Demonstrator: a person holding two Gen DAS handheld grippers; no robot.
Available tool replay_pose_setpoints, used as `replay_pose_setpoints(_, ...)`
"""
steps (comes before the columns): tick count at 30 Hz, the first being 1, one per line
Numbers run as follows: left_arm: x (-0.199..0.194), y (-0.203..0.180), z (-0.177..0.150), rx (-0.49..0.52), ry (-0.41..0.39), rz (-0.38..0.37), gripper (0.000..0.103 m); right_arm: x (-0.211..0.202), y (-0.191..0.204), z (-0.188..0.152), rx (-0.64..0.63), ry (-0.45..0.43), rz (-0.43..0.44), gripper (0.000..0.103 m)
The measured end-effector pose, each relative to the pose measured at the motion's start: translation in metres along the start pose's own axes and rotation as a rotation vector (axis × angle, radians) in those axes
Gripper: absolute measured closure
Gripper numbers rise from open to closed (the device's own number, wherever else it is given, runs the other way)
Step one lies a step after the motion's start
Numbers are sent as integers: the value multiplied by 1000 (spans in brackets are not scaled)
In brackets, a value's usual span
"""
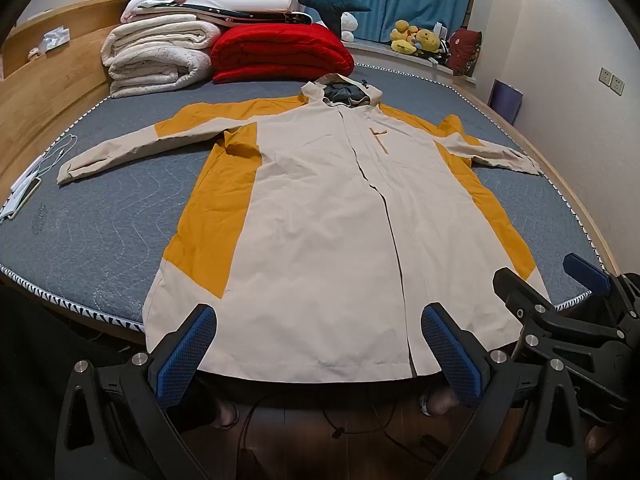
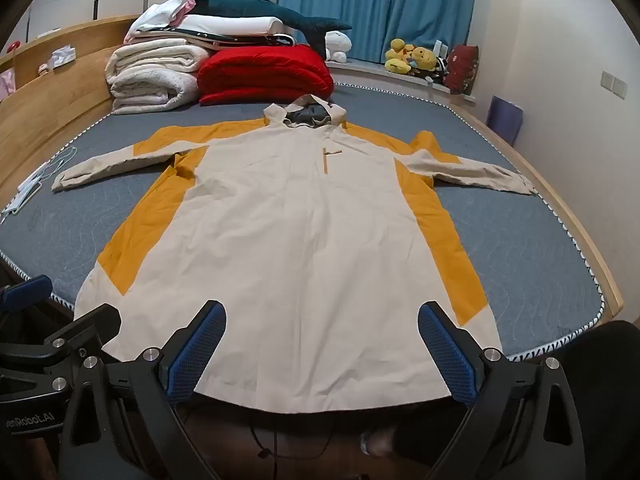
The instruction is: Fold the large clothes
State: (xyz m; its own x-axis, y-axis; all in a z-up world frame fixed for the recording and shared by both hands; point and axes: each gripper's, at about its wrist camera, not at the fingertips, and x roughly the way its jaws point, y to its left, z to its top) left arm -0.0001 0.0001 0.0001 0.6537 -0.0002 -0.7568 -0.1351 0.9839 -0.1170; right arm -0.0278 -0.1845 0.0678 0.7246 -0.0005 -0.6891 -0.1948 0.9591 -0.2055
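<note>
Jacket (image 1: 320, 208) lay flat on mattress (image 1: 100, 232), long axis running straight away from me, hem nearest. My left gripper (image 1: 318, 354) and right gripper (image 2: 322, 350) hovered over hem, both wide open, empty.

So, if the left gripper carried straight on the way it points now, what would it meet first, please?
Most likely the jacket: the open left gripper aims down at the cream lower front near the hem, with nothing in between. Exact depth is hard to judge.
</note>
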Motion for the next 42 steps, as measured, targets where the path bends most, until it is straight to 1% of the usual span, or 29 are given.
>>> replay_pose_setpoints(8, -1, 0, 1, -1, 1, 0, 1, 14, 2, -4, -1, -1, 0, 7)
replay_pose_setpoints(25, 0, -1, 1, 0, 1, 0, 1, 29, 4, -4, 0, -1, 0, 7)
replay_pose_setpoints(37, 0, 0, 1, 1, -2, 3, 1, 40, 12, -8, 0, 1, 0, 10)
replay_pose_setpoints(39, 0, 0, 1, 5, -4, 5, 3, 42, 13, -8, 1, 1, -1, 10)
replay_pose_setpoints(41, 0, -1, 3, 9, -3, -3, 9, 43, 14, -8, 1, 0, -2, 10)
replay_pose_setpoints(42, 1, -2, 8, 13, 0, -13, 23, 42, 14, -6, 4, -1, -1, 10)
